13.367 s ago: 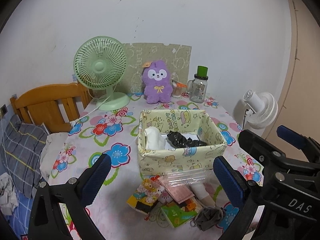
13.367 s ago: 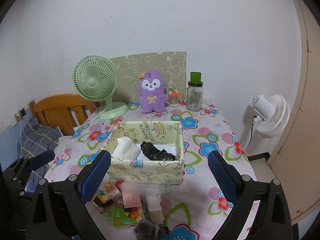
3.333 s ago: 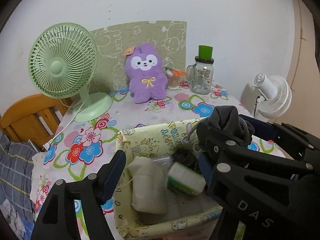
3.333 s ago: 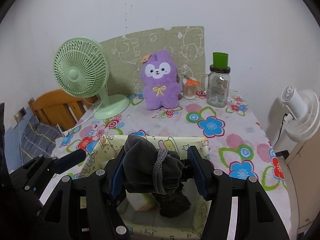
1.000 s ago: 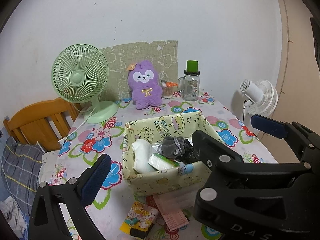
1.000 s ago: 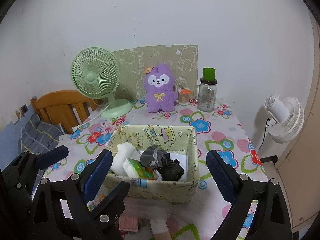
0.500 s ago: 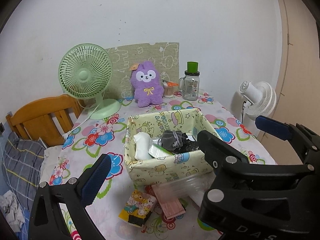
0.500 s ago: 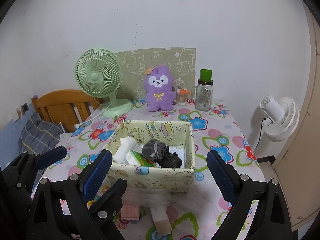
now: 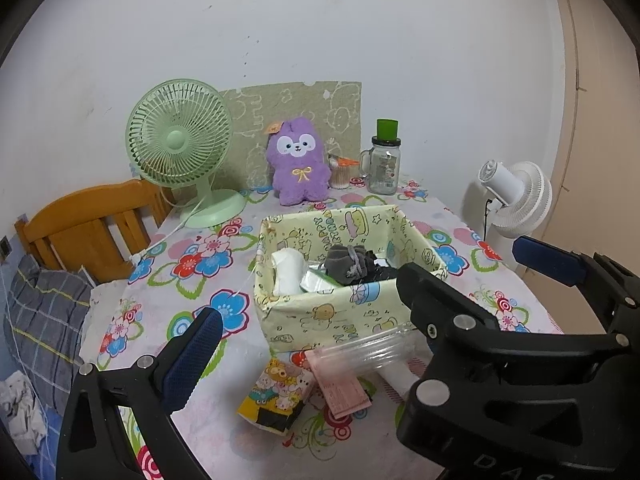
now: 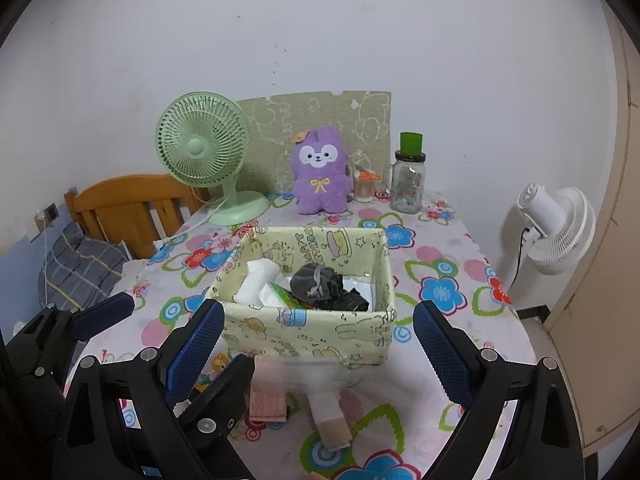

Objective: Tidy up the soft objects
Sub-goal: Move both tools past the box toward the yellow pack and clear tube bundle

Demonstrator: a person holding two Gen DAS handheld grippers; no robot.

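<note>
Nearest the right wrist camera, the right gripper (image 10: 316, 346) hangs released and empty over the floral tablecloth (image 10: 444, 276). Beside it the left gripper (image 9: 308, 340) is spread wide too (its right finger is hidden behind the other tool). Just ahead lie a clear zip bag (image 9: 370, 350), a pink packet (image 9: 340, 390) and a cartoon snack pack (image 9: 276, 398), which only the left view shows whole. Beyond, the yellow fabric box (image 10: 306, 338) holds the grey sock bundle (image 10: 316, 282), a white roll (image 10: 256, 282) and black cloth (image 10: 350, 300). Farthest stand the purple plush (image 10: 320, 172) and green fan (image 10: 202, 148).

light: soft, even, indoor | shadows: faint | edges: fisheye bend, dark vignette | near foreground: blurred
</note>
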